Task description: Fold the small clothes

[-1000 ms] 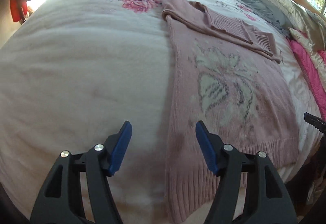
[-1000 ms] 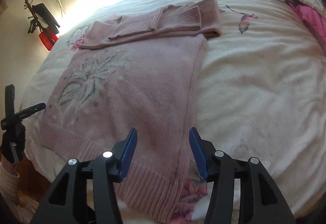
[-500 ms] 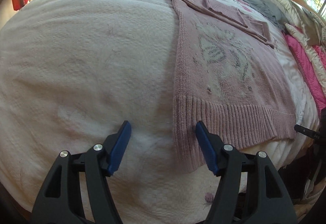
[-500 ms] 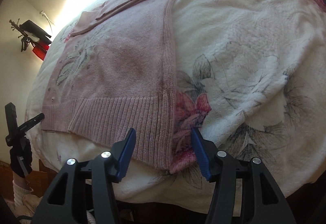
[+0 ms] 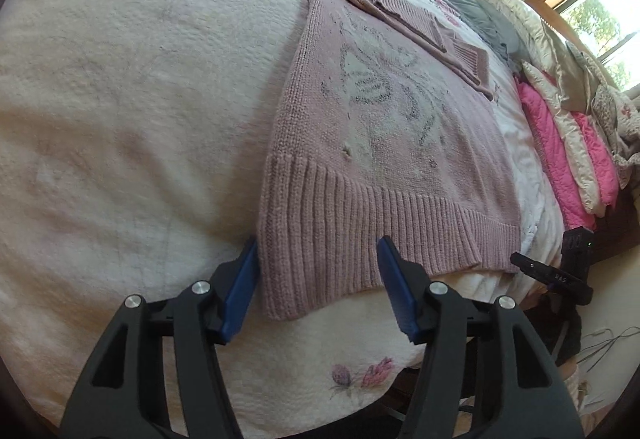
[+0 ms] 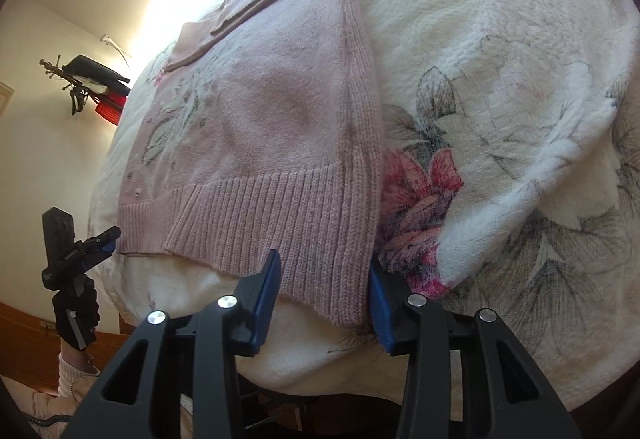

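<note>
A pink knit sweater [image 5: 384, 127] [image 6: 276, 111] with a pale flower motif lies flat on the bed, sleeves folded across its far end. Its ribbed hem hangs at the near bed edge. My left gripper [image 5: 318, 281] is open, and the hem's left corner lies between its blue pads. My right gripper [image 6: 324, 289] is open too, its jaws standing either side of the hem's right corner. The right gripper's tip shows at the right of the left wrist view [image 5: 552, 275]. The left gripper, held in a gloved hand, shows at the left of the right wrist view [image 6: 80, 251].
A white floral quilt [image 5: 120, 119] [image 6: 500, 79] covers the bed. Pink and cream bedding is piled along the far side [image 5: 560, 143]. Grey fabric [image 5: 464, 3] lies by the pillows. A red and black item hangs on the wall [image 6: 96, 91].
Both grippers have pulled back and dropped toward the near bed edge. The sweater's hem corners now lie between the open jaws instead of under them.
</note>
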